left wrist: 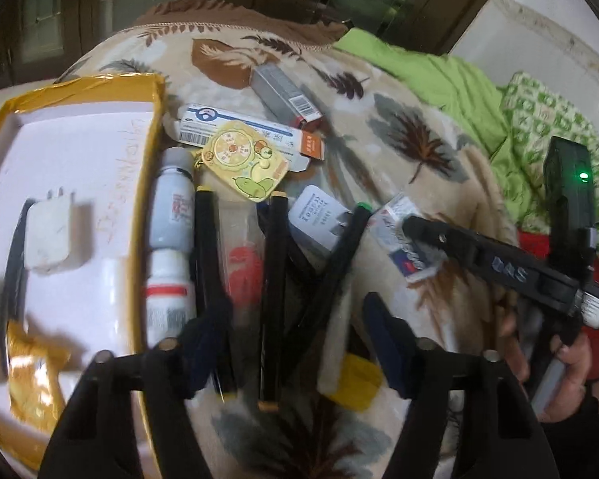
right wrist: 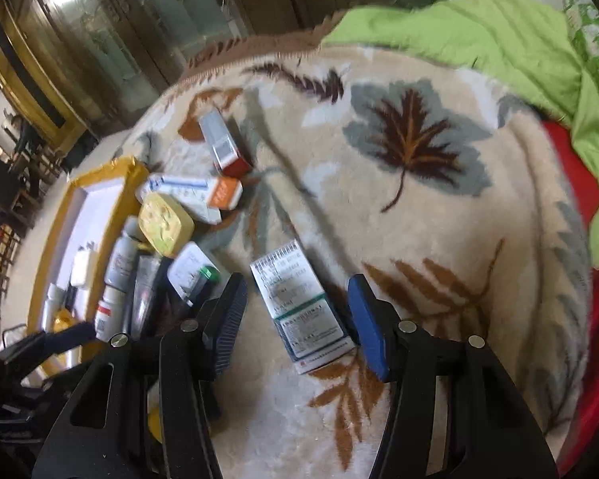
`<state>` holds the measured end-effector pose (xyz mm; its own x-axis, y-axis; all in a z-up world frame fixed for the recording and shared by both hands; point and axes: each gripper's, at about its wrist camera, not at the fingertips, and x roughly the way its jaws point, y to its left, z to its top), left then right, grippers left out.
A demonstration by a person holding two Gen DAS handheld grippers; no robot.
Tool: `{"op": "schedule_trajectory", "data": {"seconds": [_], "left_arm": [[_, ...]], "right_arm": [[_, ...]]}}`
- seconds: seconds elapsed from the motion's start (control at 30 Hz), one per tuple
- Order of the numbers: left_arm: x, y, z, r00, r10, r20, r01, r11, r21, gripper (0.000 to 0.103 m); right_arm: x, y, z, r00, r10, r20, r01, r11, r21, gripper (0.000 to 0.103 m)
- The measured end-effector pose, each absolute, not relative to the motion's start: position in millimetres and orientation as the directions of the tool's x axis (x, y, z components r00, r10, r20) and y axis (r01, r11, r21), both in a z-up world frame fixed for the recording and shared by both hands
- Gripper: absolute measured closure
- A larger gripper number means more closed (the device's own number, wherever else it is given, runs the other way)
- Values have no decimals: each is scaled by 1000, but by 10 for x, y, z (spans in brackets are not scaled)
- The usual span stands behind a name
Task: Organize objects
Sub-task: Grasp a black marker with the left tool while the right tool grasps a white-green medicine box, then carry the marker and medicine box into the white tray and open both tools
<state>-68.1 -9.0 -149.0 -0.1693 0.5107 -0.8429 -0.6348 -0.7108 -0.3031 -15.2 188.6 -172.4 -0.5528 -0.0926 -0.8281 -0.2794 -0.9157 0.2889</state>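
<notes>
The left claw (left wrist: 297, 339) pointed steeply down at the blanket (left wrist: 399, 92), its jaws partly spread. Off its left jaw lay the yellow-rimmed tray (left wrist: 151, 127), with a white charger (left wrist: 50, 235) already inside. Just outside the tray wall, and just left of the left pad (left wrist: 207, 339), a white bottle (left wrist: 169, 239) lay lengthwise along the claw's line. Three black marker pens (left wrist: 273, 279) lay between the jaws, fanning away ahead. The leftmost ran under the left pad, but blur hid whether either pad pressed on anything. Ahead and a little right sat a white plug adapter (left wrist: 317, 219).

The right claw (right wrist: 297, 325) also stood partly spread and held nothing. A medicine box (right wrist: 303, 311) lay flat between its jaws, long axis running nearly along the claw's pointing line and leaning slightly left at the far end. The box's narrow width therefore lay across the jaws. It sat off-centre: close against the right pad (right wrist: 367, 331) near its lower corner, well clear of the left pad (right wrist: 227, 319).

In my judgement the right hand was the nearer one for this box, and the tray lay far to its left.
</notes>
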Motion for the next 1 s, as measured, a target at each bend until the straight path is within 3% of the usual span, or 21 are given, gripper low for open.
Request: {"op": "schedule_trajectory", "data": {"seconds": [0.2,0.23,0.43,0.53,0.63,1.0], "left_arm": [[-809,-61,-1686,-147,501,-853,-618,-720,-315,82],[-806,-38,-1690,-148,494,-857,-626,-717,-305,84],[-731,-19,-1719,-155,500,-852,-648,-702,-294,89],[-745,-119,-1716,-161,512,-844,-631,-711,-311,90],[-737,-214,-1700,-166,507,-846,-615,-724,-313,90],[-822,-807,-1460,-172,567,-806,-495,-757,-427,90]], "right_arm": [[-172,1914,-1863,-531,-104,-841,-314,-898,309,50],[-172,1934,-1887,-527,-115,-842,-324,-889,324,50],[-196,1862,-1937,-505,-107,-856,-321,-898,301,50],[-198,1832,-1922,-500,-73,-863,-319,-911,262,60],[-191,1821,-1917,-503,-64,-862,-327,-909,259,62],[-24,1591,-1552,-647,-126,-752,-312,-856,411,65]]}}
